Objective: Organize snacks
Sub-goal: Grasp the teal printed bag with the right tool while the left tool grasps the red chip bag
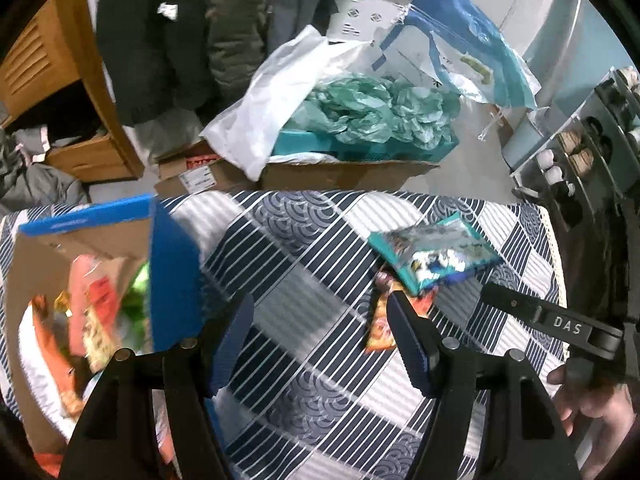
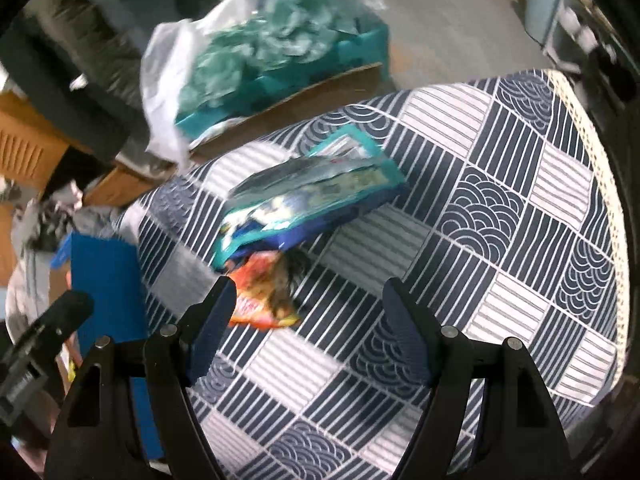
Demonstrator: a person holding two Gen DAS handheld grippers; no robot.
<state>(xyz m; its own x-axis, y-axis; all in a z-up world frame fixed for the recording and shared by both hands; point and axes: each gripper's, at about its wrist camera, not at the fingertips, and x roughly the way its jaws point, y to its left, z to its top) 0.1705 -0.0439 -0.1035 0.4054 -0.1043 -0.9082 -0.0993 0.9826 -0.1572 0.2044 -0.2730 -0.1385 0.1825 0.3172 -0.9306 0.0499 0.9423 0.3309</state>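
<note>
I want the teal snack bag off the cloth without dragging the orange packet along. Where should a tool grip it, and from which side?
Probably the teal snack bag is best pinched at its far end from above: it lies flat, and its near end overlaps the orange packet, while the far end rests on bare tablecloth.
</note>
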